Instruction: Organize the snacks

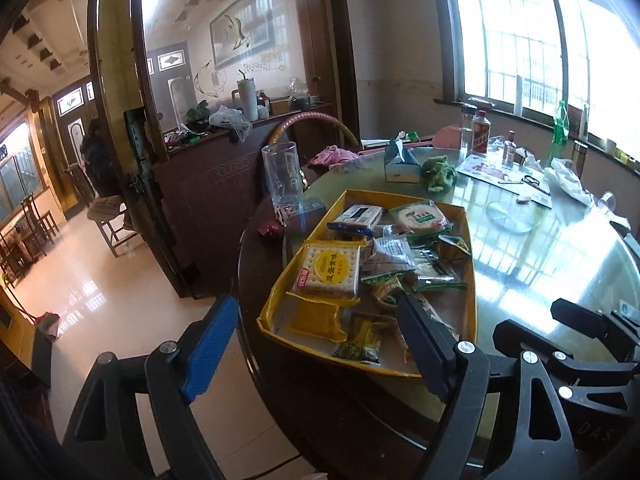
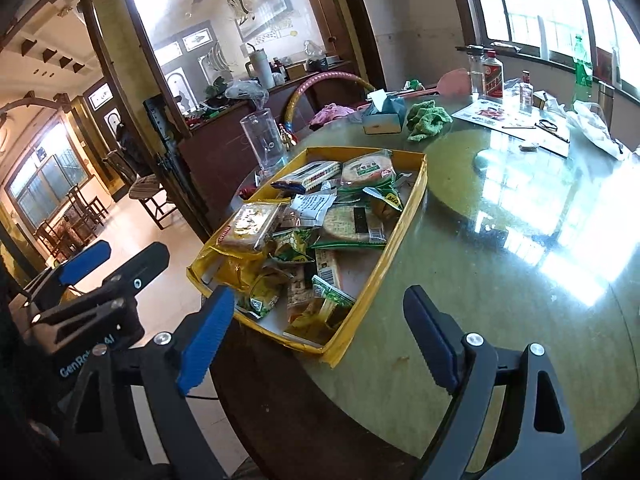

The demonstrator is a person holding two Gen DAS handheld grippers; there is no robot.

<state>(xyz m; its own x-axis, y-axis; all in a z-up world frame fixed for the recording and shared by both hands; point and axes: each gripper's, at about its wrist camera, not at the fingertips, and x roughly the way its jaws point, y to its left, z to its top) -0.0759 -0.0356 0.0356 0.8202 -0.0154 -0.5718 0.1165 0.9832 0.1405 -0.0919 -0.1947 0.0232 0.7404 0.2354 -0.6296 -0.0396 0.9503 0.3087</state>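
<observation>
Snack tray (image 1: pixel 280 296) lengthwise, pointing away.

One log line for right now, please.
left gripper: jaws open, empty | right gripper: jaws open, empty | snacks: in yellow tray

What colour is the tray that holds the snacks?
Yellow tray; the right wrist view shows it best.
</observation>
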